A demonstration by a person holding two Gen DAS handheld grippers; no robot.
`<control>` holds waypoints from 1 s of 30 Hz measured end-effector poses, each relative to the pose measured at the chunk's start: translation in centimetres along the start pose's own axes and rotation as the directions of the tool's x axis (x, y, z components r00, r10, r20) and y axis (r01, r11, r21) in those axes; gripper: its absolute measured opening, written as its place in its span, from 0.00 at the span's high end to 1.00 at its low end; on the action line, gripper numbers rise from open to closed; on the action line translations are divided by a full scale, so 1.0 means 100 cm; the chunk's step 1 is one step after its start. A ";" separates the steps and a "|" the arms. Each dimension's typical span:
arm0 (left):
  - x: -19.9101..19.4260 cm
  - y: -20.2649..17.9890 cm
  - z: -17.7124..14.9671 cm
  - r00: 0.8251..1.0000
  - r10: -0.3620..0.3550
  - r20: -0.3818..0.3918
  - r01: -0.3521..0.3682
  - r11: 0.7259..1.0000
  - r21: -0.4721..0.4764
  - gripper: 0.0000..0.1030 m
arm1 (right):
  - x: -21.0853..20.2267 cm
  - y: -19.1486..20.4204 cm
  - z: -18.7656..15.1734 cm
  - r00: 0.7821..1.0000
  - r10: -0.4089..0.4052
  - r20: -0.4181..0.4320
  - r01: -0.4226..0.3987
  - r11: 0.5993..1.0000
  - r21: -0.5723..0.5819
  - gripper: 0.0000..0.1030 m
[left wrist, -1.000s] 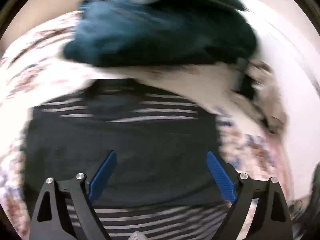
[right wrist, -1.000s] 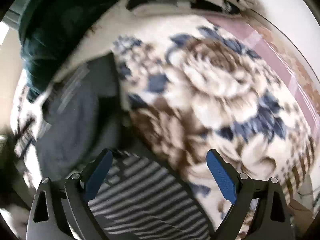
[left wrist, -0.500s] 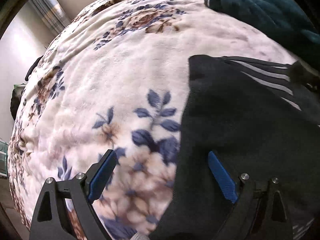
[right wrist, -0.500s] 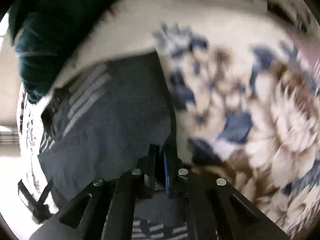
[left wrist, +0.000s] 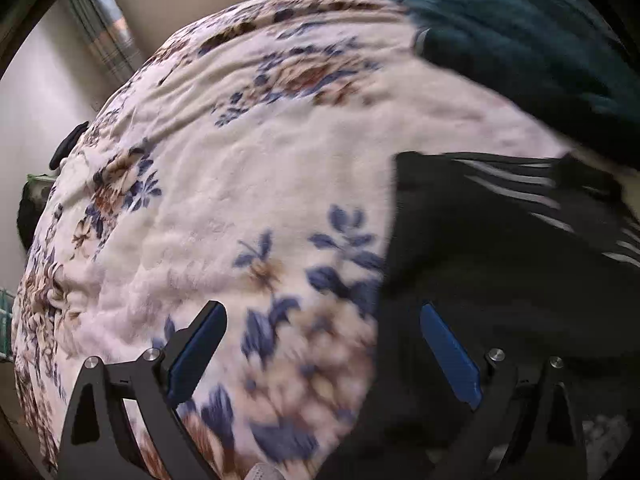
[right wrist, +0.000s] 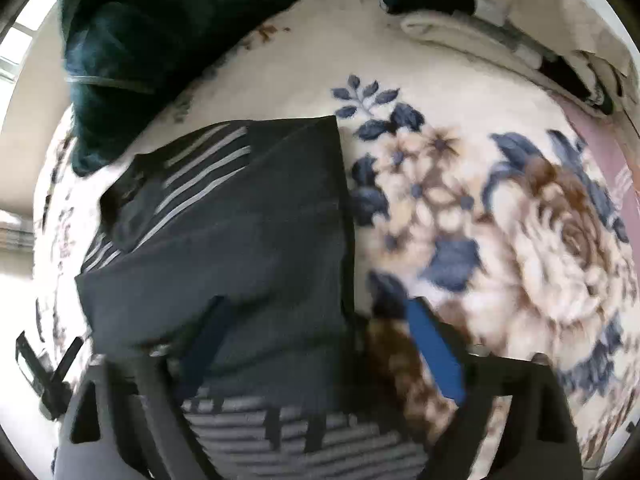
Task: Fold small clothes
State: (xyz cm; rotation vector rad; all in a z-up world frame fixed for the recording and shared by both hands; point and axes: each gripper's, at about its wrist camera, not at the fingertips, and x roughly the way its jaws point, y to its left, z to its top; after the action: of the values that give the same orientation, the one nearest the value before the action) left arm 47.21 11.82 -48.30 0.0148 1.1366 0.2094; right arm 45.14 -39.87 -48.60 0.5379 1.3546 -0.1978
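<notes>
floral blanket (left wrist: 240, 184) under dark striped garment (right wrist: 240, 216), its edges between both opening jaws.

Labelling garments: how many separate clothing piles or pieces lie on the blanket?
3, maybe more hidden: dark striped garment nearest, at centre-left; teal pile beyond it at upper left; pale heap at upper right, mixed with dark items I can't separate.

Left tongs (left wrist: 322, 344) swung off dark striped garment (left wrist: 500, 272) toward its left edge; now straddle that edge, one pad over floral blanket (left wrist: 240, 184), jaws opening, nothing pinched. Right tongs (right wrist: 316, 340) clamped shut half second back at garment's right edge, now jaws opening again, cloth edge between pads, not gripped. Garment (right wrist: 240, 216) now lies folded, solid panel over stripes.
</notes>
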 end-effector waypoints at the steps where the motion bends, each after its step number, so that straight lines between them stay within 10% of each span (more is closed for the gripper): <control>1: -0.014 -0.005 -0.008 0.999 -0.034 0.000 0.034 0.999 0.003 0.03 | -0.012 -0.001 -0.009 1.000 -0.003 -0.006 0.003 1.000 -0.003 0.10; 12: -0.112 -0.147 -0.123 0.970 -0.205 -0.130 0.214 0.975 0.058 0.03 | -0.086 -0.054 -0.055 0.995 0.027 -0.095 -0.033 0.998 -0.057 0.10; 24: -0.146 -0.305 -0.262 0.907 -0.199 -0.370 0.189 0.980 -0.064 0.03 | -0.068 -0.096 0.013 0.959 0.103 -0.264 -0.181 0.939 -0.293 0.10; 30: -0.142 -0.370 -0.319 0.892 -0.130 -0.432 0.174 0.983 0.064 0.03 | -0.024 -0.094 0.057 0.926 0.168 -0.337 -0.278 0.909 -0.311 0.10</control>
State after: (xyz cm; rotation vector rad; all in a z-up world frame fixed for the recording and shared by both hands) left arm 18.53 -29.91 -53.39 -0.0319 1.5799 0.0108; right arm 45.49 -51.10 -48.04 0.4249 1.5689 0.3307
